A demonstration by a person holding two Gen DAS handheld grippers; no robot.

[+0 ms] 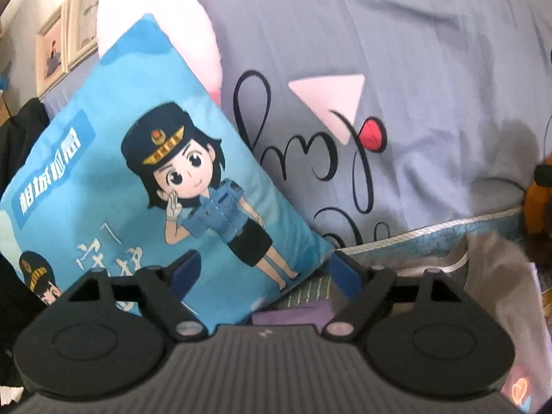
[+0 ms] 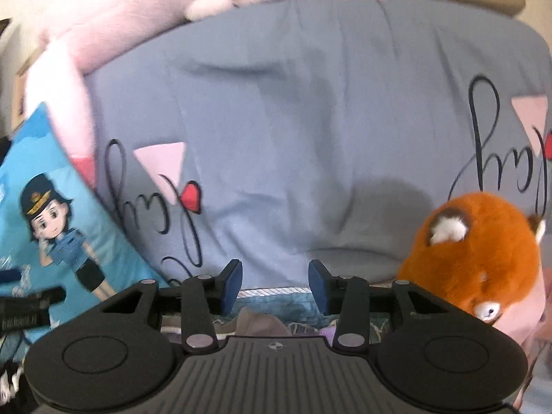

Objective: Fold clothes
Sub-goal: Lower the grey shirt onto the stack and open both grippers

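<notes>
Framed pictures (image 1: 65, 39) hang on the pale wall (image 1: 31, 7) (upper left).

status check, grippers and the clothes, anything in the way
Left gripper and right gripper: jaws open, nothing held. Beige garment loose on bed, below right of left gripper. Blue cushion and orange plush flank the workspace.

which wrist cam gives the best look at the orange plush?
Right wrist. The orange plush fills the lower right there, with an ear patch and its snout visible, resting against the blue-grey bedding. The left wrist view catches only a sliver at the right edge.
</notes>
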